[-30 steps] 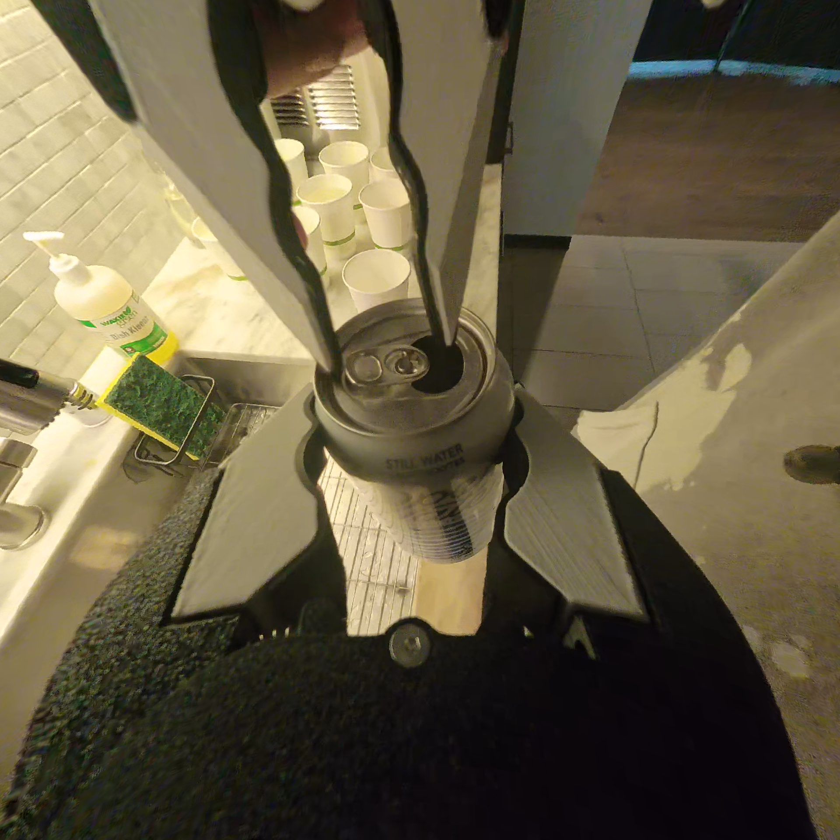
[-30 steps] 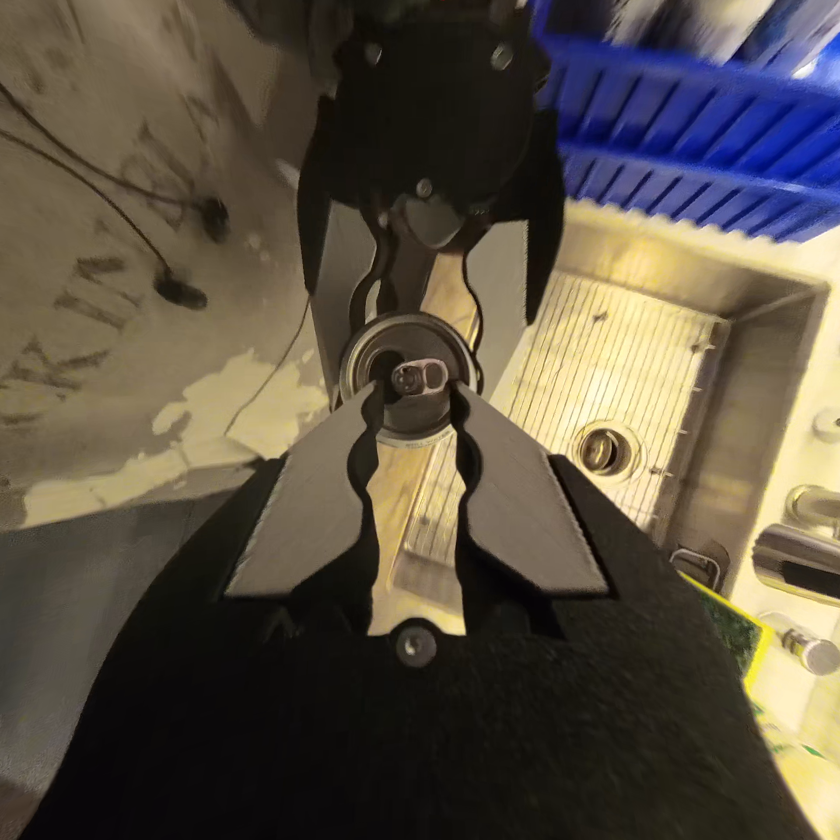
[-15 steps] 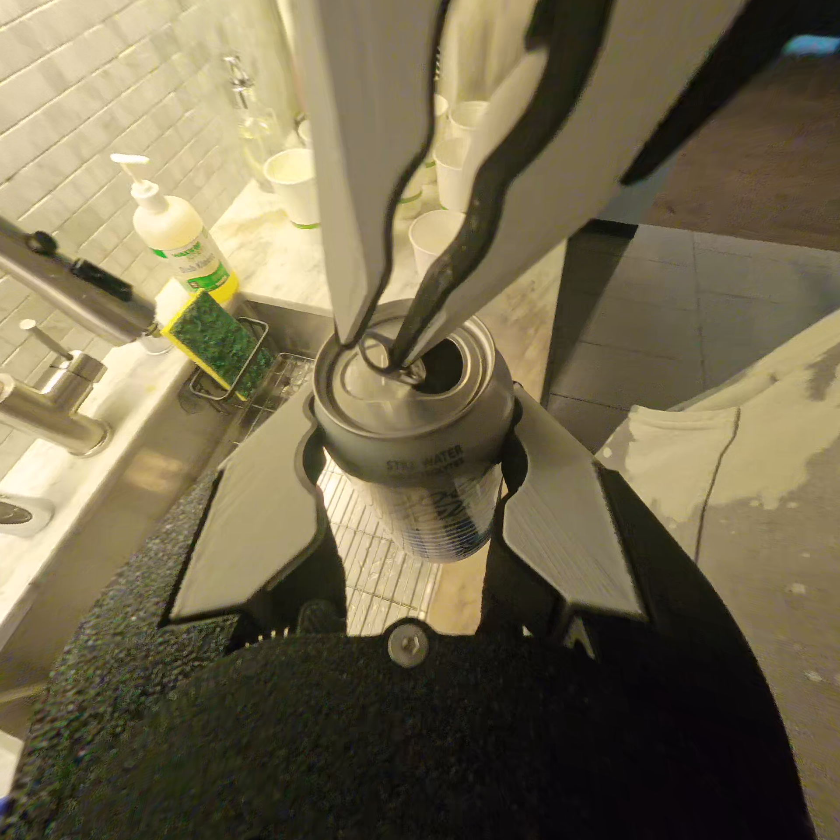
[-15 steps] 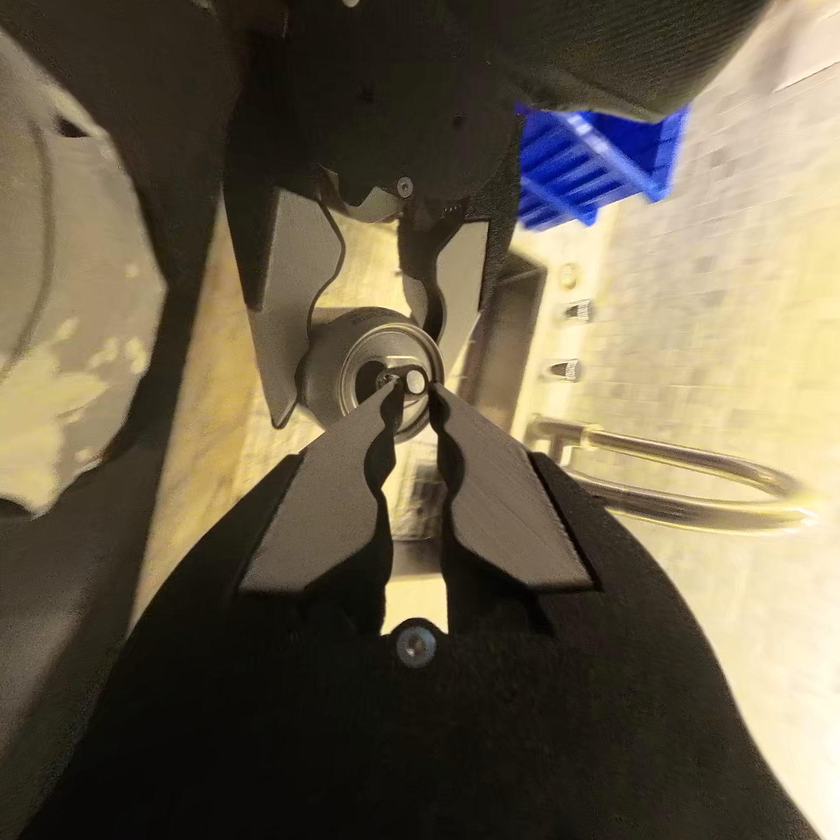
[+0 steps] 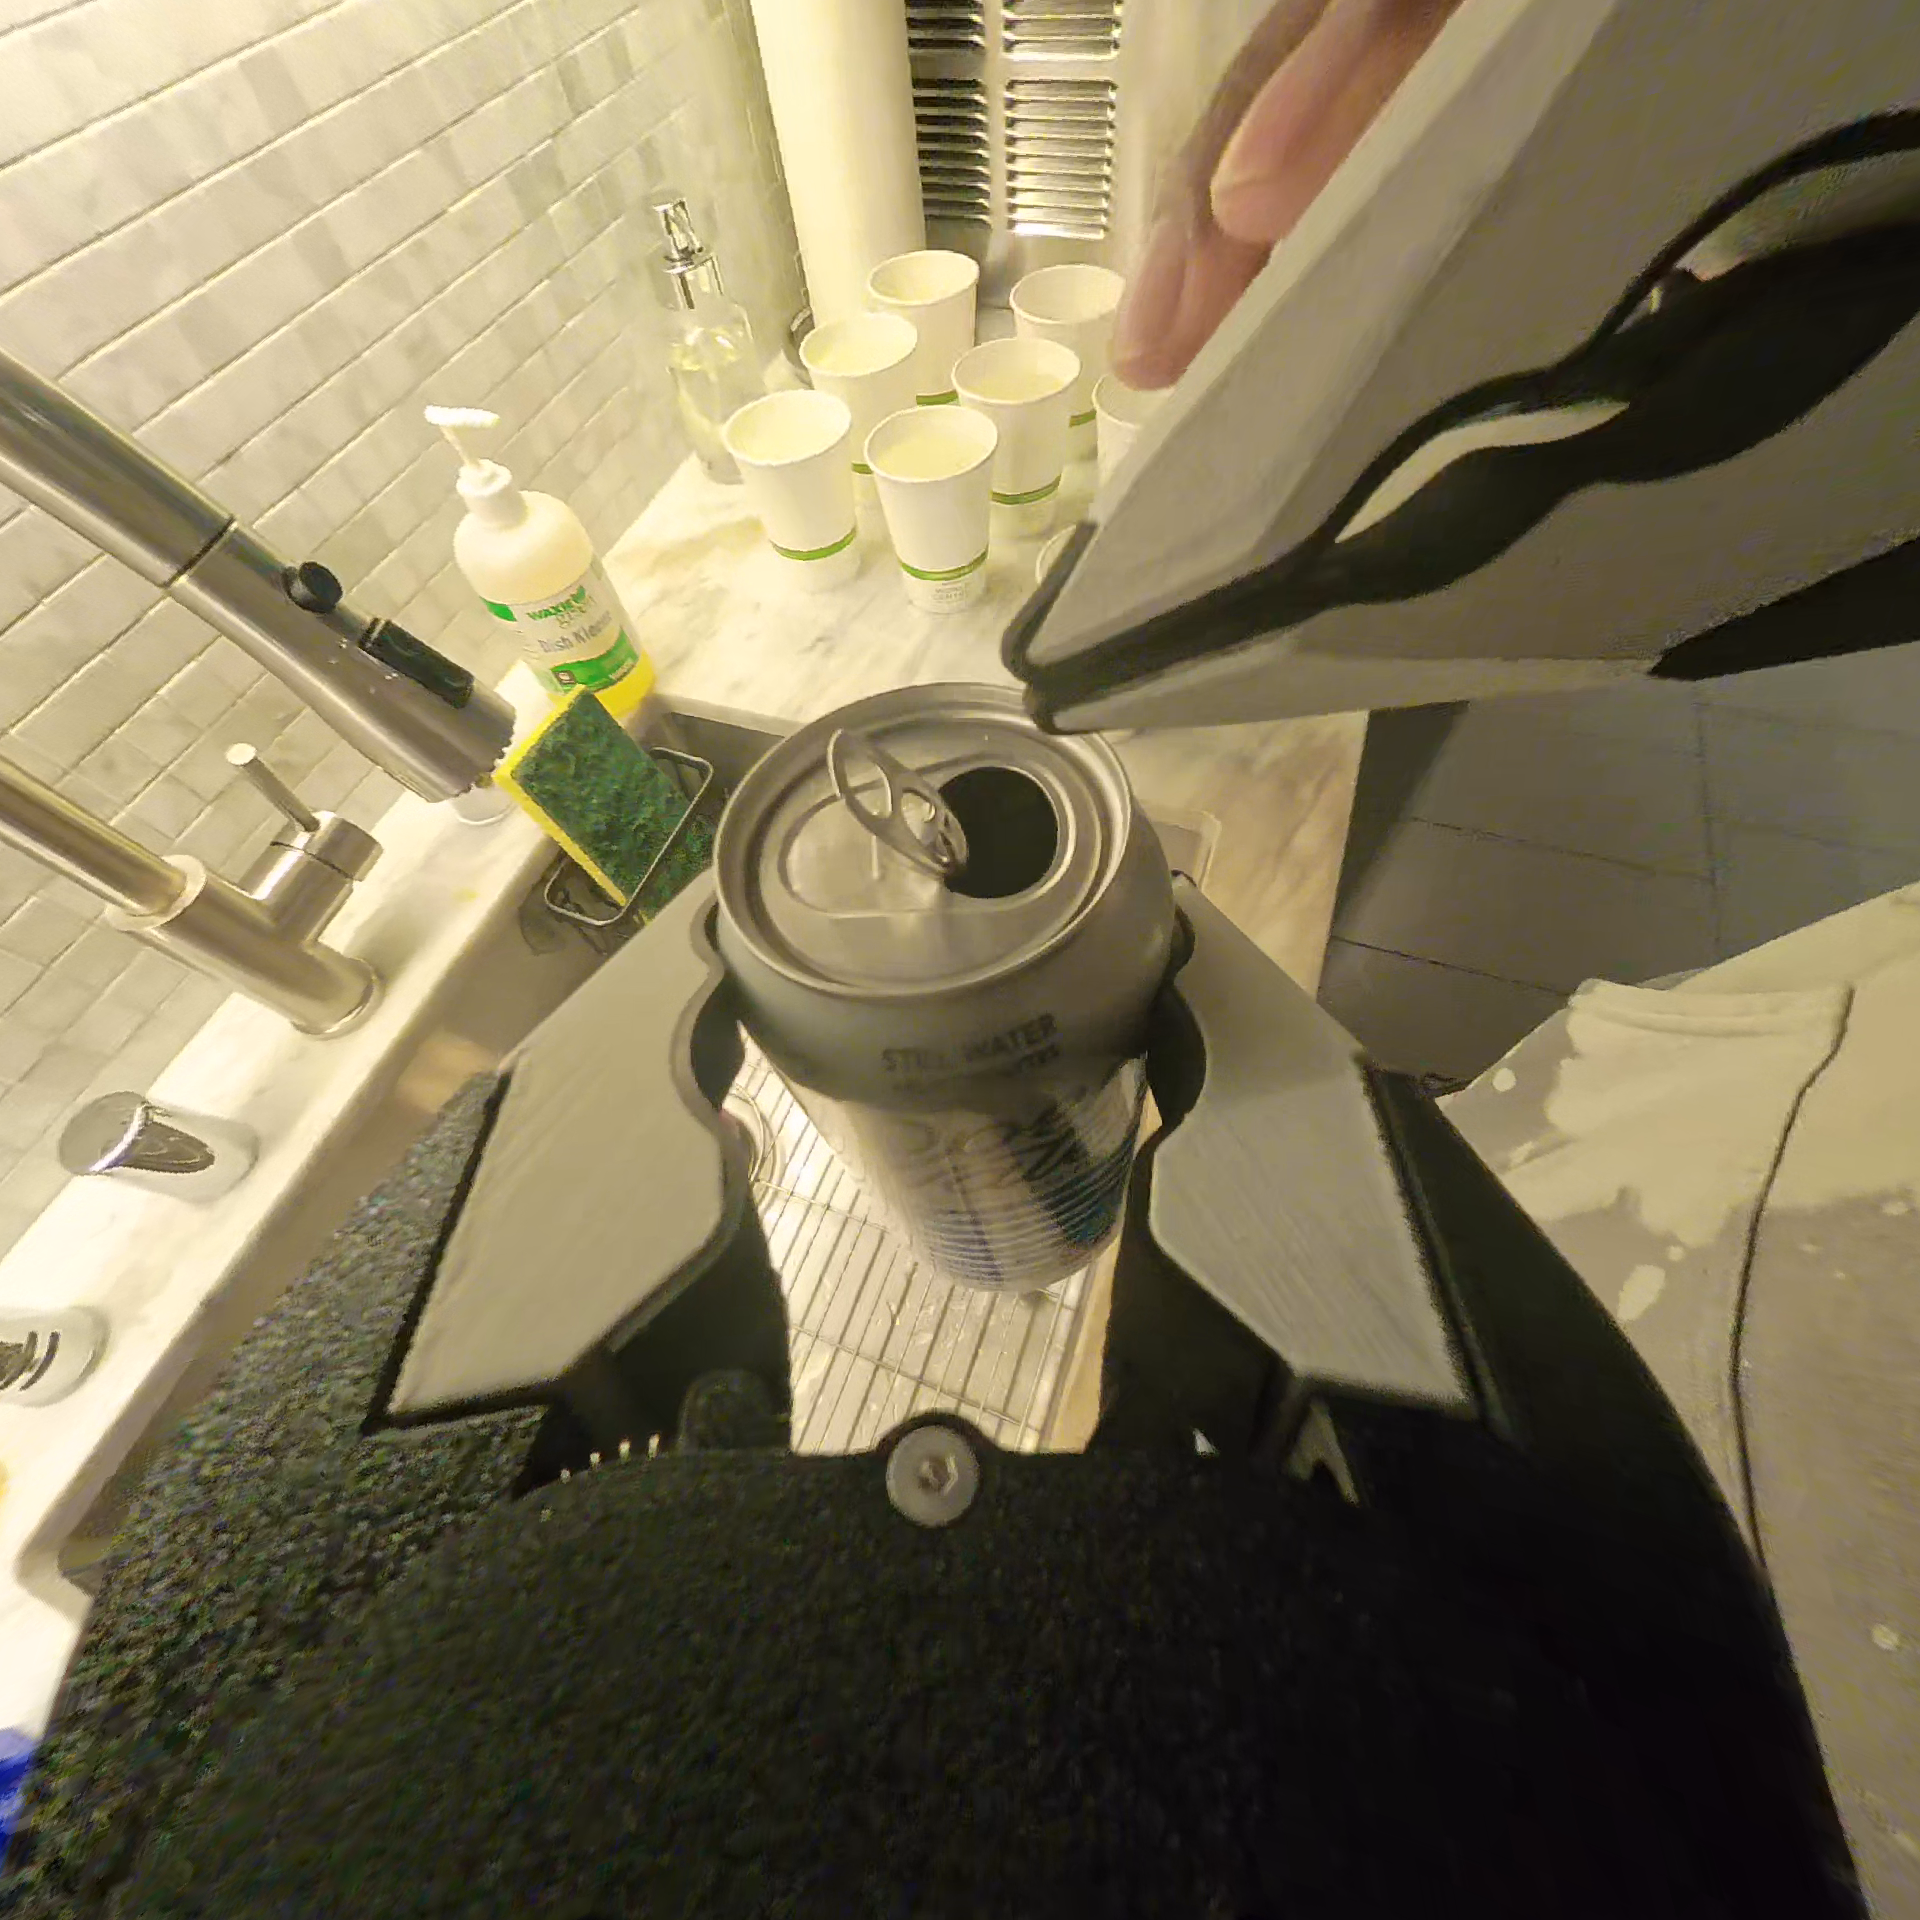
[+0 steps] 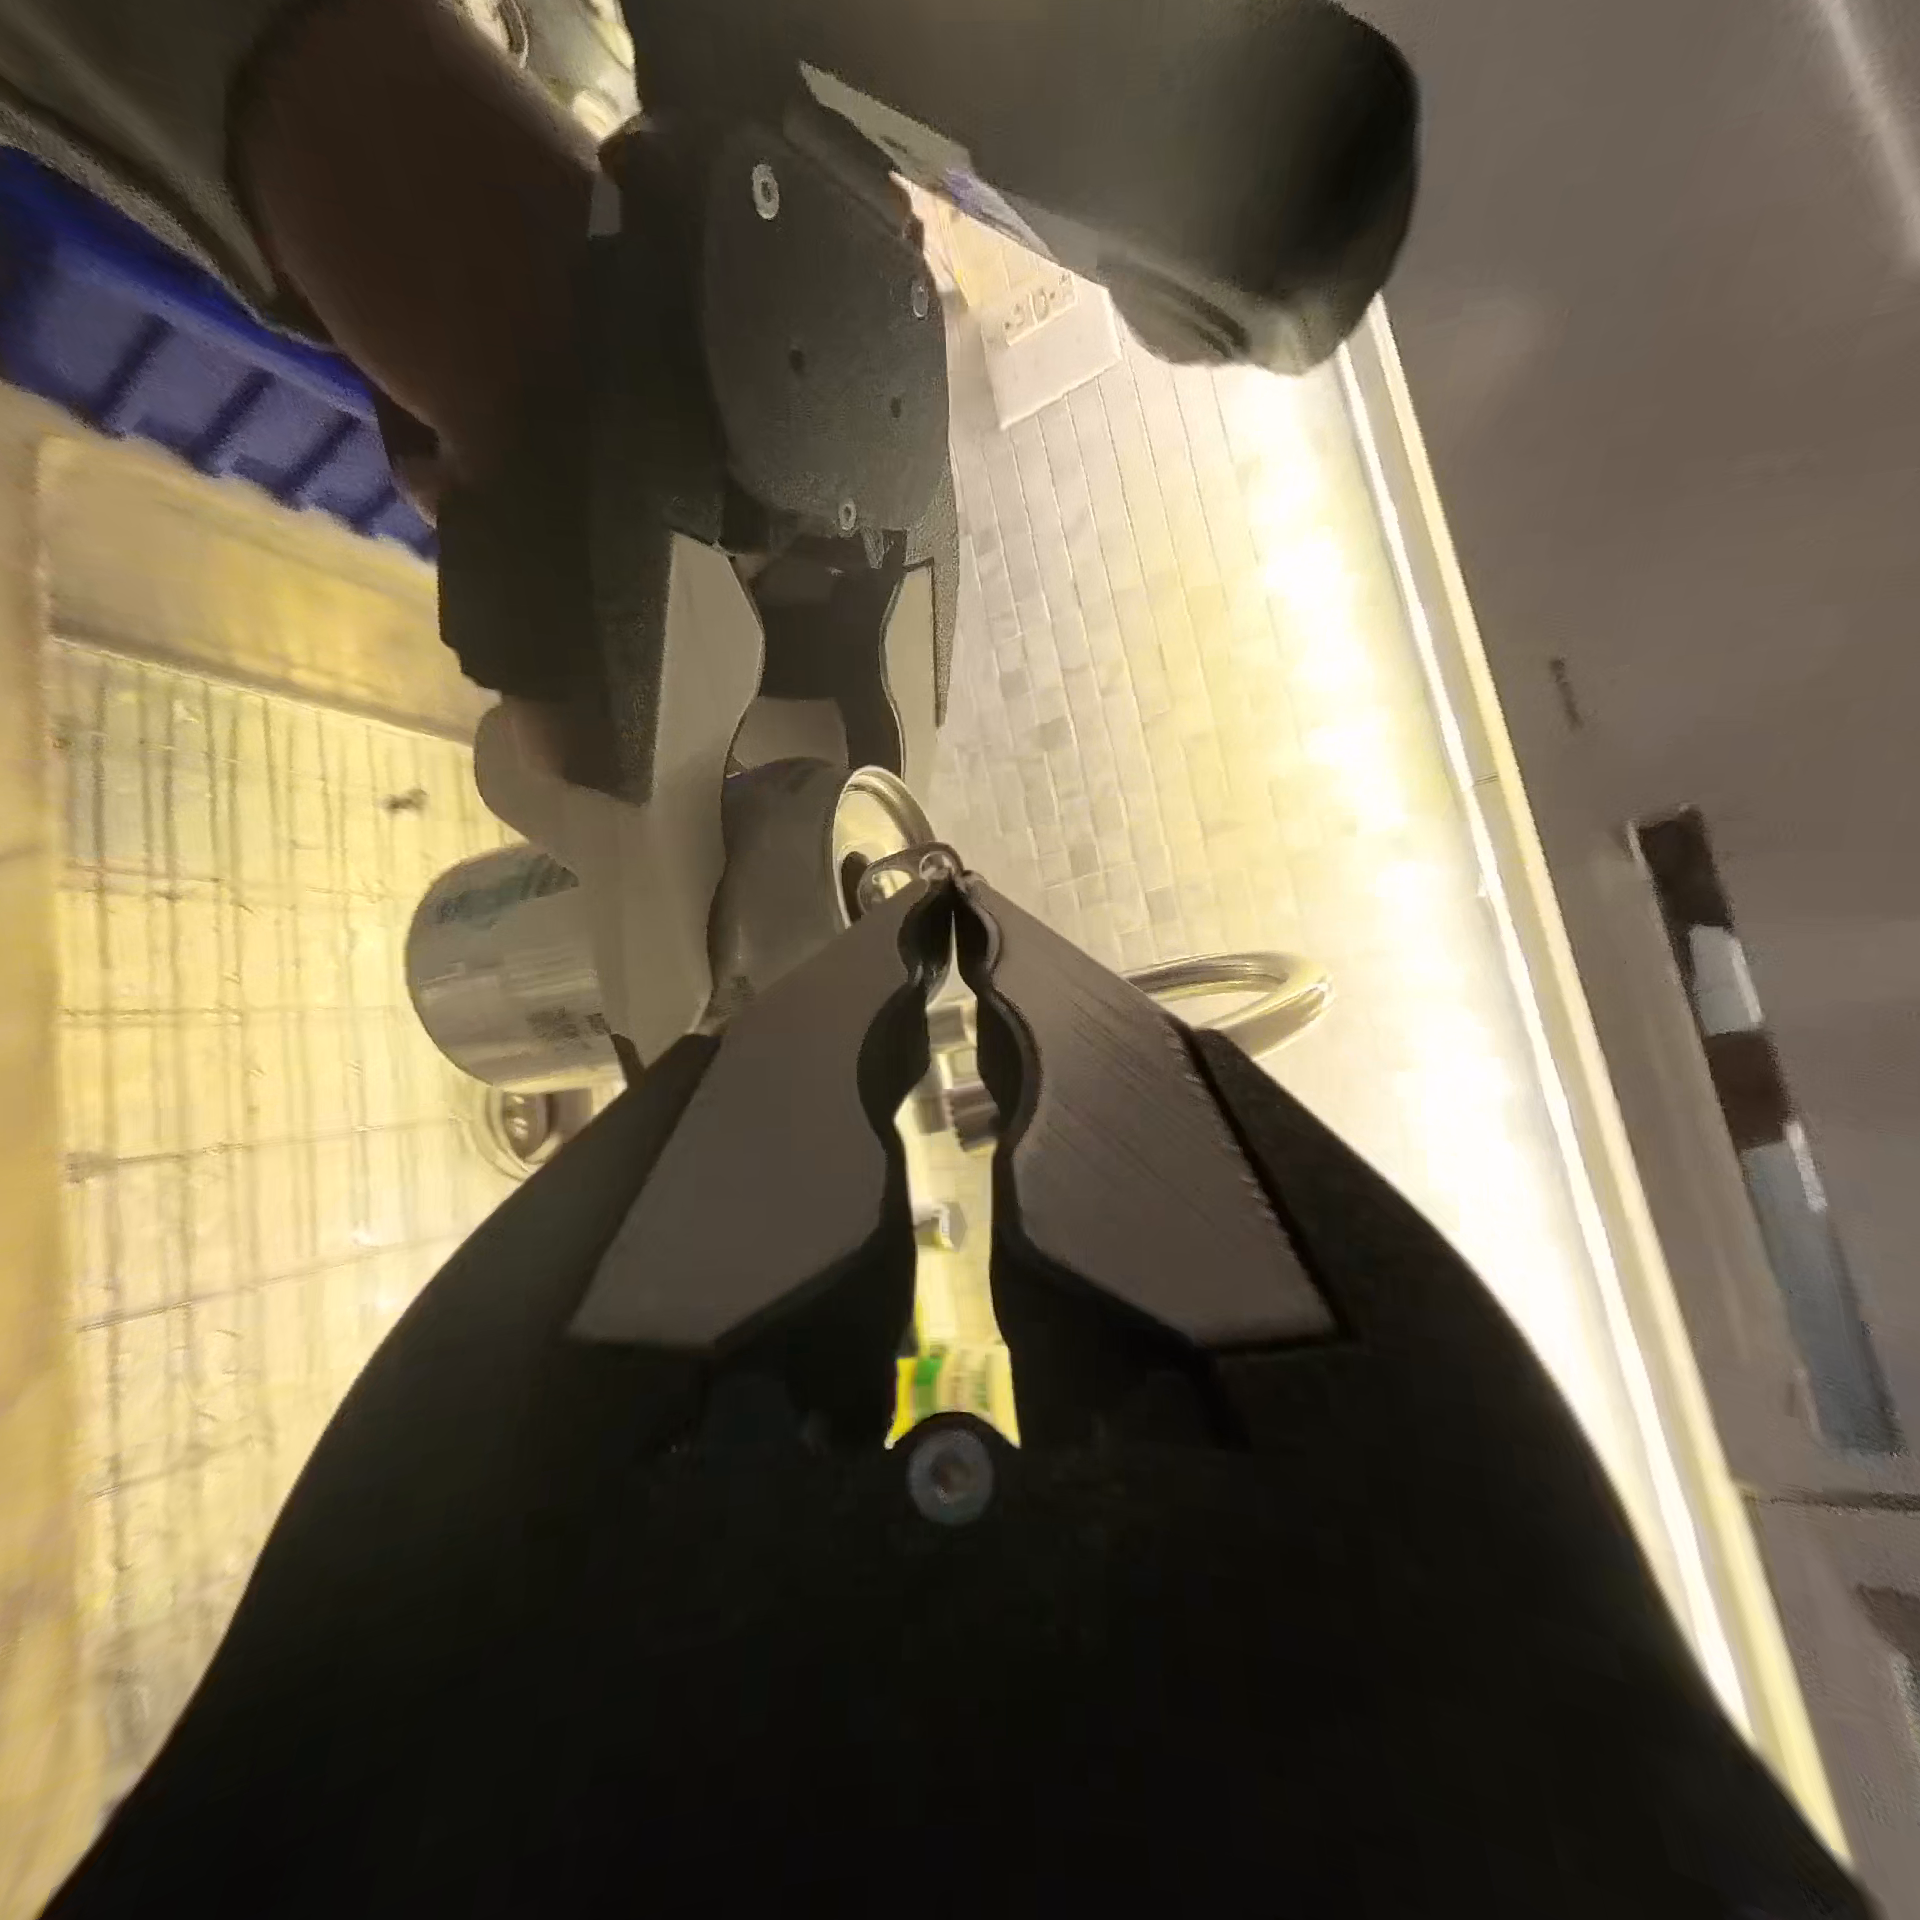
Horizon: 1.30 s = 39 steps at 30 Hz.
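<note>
The left gripper clamps an opened, thin-walled, dentable can mid-body; the right gripper, fingertips together, hovers at its raised tab.

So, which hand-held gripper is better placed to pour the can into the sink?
Left: the left hand-held gripper is shut on the open can above the sink grid; the right hand-held gripper is shut, holding nothing.

Readable printing stands on two things, its words left untold here: dark lettering on the grey band below the rim of the can, and a green-and-white label on the pump bottle beside the sponge
</note>
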Motion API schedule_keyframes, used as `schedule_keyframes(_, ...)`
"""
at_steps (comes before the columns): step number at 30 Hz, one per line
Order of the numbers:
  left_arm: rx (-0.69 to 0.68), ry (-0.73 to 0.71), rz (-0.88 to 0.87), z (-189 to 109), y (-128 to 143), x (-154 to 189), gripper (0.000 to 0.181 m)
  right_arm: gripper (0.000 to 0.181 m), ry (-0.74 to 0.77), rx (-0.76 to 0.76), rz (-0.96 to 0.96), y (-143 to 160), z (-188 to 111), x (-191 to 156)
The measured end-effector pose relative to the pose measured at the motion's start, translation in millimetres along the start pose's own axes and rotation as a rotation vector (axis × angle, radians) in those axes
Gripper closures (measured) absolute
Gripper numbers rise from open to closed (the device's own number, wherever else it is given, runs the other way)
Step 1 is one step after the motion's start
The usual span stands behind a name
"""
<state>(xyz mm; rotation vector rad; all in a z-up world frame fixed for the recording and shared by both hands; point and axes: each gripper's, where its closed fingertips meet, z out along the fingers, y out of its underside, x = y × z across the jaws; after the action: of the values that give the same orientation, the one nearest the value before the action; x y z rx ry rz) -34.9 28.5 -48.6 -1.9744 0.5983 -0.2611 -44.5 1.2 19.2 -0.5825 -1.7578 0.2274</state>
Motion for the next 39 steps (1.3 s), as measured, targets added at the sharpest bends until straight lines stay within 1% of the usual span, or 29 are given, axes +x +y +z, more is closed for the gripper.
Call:
schedule_keyframes(4,0.003,0.004,0.003,-1.1,-0.8,-1.3,0.103,0.181,-0.023,0.015,0.142,4.1,-3.5,5.8)
schedule_keyframes(6,0.007,0.011,-0.002,-1.8,-1.0,-1.2,0.104,0.181,-0.039,0.046,0.251,5.1,-5.8,11.4)
schedule_keyframes(9,0.011,0.015,0.003,-3.3,-1.2,-0.5,0.103,0.181,-0.102,0.125,0.472,7.5,-10.3,19.8)
schedule_keyframes(10,0.013,0.021,0.001,-3.9,-1.3,0.2,0.104,0.181,-0.149,0.164,0.531,7.1,-12.2,19.6)
schedule_keyframes(13,0.012,0.035,0.003,-4.9,-0.6,3.6,0.103,0.181,-0.208,0.223,0.644,11.5,-14.5,27.0)
schedule_keyframes(14,0.011,0.045,0.005,-5.2,-0.5,5.8,0.103,0.181,-0.258,0.237,0.659,10.5,-14.2,25.3)
schedule_keyframes(16,0.012,0.066,0.004,-5.1,-0.9,10.6,0.104,0.181,-0.365,0.278,0.657,2.4,-14.6,18.8)
schedule_keyframes(17,0.012,0.072,0.007,-5.1,-1.2,12.7,0.103,0.181,-0.391,0.274,0.649,0.8,-11.9,16.6)
schedule_keyframes(19,0.011,0.079,0.012,-4.8,-1.9,16.1,0.103,0.181,-0.452,0.219,0.609,2.3,-3.6,5.9)
schedule_keyframes(22,0.01,0.087,0.009,-4.3,-2.8,18.6,0.104,0.181,-0.489,0.175,0.554,1.3,6.1,-4.5)
schedule_keyframes(26,-0.002,0.087,0.007,-4.3,0.0,17.6,0.104,0.181,-0.522,0.147,0.505,-1.1,12.5,-9.5)
schedule_keyframes(29,-0.008,0.095,0.031,-5.1,0.6,21.5,0.103,0.181,-0.595,0.056,0.416,3.2,16.7,-20.9)
schedule_keyframes(33,-0.038,0.118,0.039,-1.0,9.9,28.5,0.104,0.181,-0.787,-0.086,0.449,8.2,13.9,-33.2)
schedule_keyframes(34,-0.039,0.127,0.032,0.3,11.5,30.5,0.102,0.181,-0.806,-0.097,0.436,9.2,13.5,-35.1)
schedule_keyframes(36,-0.026,0.133,0.019,-0.1,11.5,30.6,0.101,0.181,-0.786,-0.059,0.429,6.3,13.3,-31.5)
schedule_keyframes(39,0.019,0.151,0.025,-7.6,0.4,30.7,0.104,0.181,-0.708,0.08,0.566,0.3,8.9,-6.9)
